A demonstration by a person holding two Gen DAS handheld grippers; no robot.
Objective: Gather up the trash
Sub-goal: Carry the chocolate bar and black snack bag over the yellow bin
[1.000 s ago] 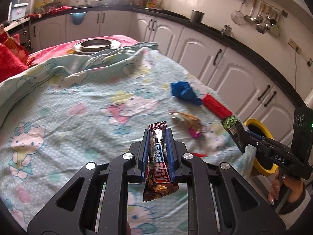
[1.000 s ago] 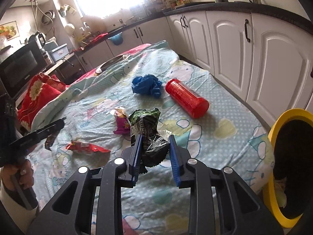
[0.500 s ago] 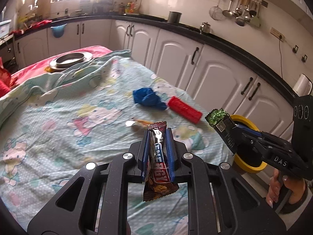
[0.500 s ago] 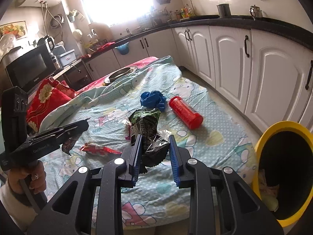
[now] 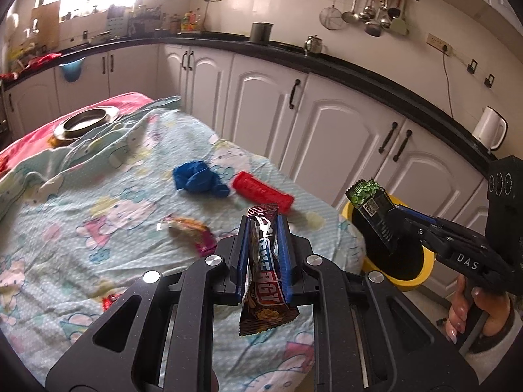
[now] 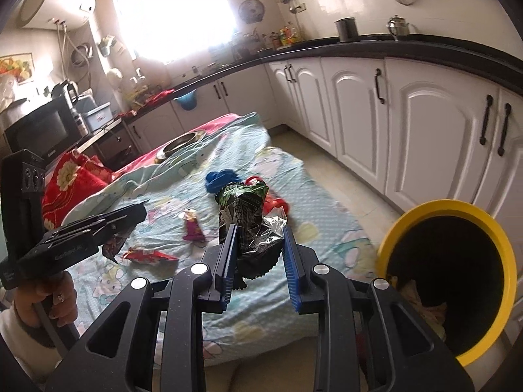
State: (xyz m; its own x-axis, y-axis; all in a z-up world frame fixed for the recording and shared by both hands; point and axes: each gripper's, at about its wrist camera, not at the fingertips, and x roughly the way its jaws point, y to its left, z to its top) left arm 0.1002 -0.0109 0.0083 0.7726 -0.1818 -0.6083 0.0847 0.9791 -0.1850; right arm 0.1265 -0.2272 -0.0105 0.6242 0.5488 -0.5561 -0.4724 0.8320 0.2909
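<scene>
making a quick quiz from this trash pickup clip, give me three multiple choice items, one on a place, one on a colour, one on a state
1. Where is the red canister?
A. on the bedsheet
B. in the bin
C. on the counter

2. What colour is the bin's rim?
A. green
B. yellow
C. white

3. What is the left gripper doing?
A. open, empty
B. shut on the brown bar wrapper
C. resting on the sheet

Key: 1 A, it lies beside the blue crumpled piece; 2 B, a yellow ring around a dark inside; 3 B, the wrapper sits pinched between the pads.

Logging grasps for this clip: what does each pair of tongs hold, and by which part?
Left tongs: brown energy bar wrapper, pinched across its middle. Right tongs: crumpled green-and-black snack bag, gripped at its lower, crumpled part.
</scene>
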